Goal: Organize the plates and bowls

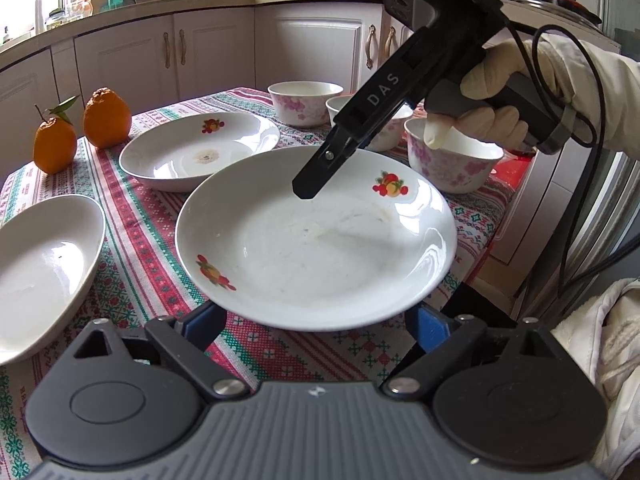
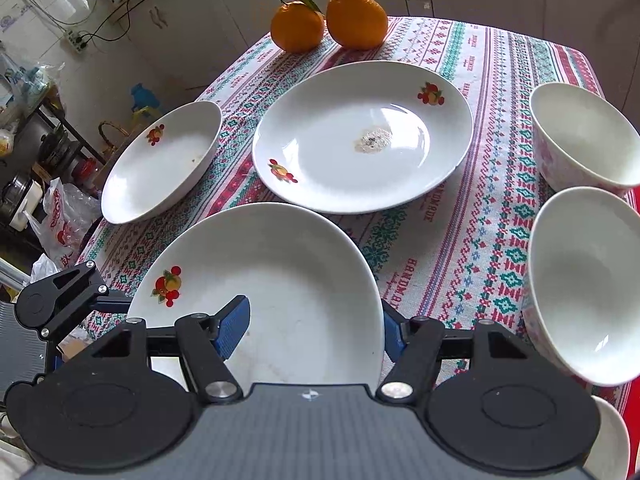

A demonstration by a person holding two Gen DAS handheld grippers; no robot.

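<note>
A white fruit-print plate (image 1: 316, 240) (image 2: 280, 280) hangs tilted over the tablecloth. My right gripper (image 1: 307, 186) (image 2: 312, 332) is shut on its rim, one blue pad (image 2: 234, 326) inside the dish and the other behind the edge. A gloved hand (image 1: 492, 92) holds that gripper. My left gripper (image 1: 318, 320) stands wide, both fingers (image 1: 208, 318) running under the plate's near rim with their tips hidden. I cannot see them pressing on it. A second plate (image 1: 200, 152) (image 2: 360, 136) and a third (image 1: 40, 272) (image 2: 160, 164) lie on the cloth.
Three floral bowls (image 1: 306, 102) (image 1: 384, 136) (image 1: 452, 164) stand at the back right, two of them large in the right wrist view (image 2: 584, 136) (image 2: 588, 280). Two oranges (image 1: 54, 144) (image 1: 106, 118) sit at the far left corner. The table edge (image 2: 96, 236) drops to floor clutter.
</note>
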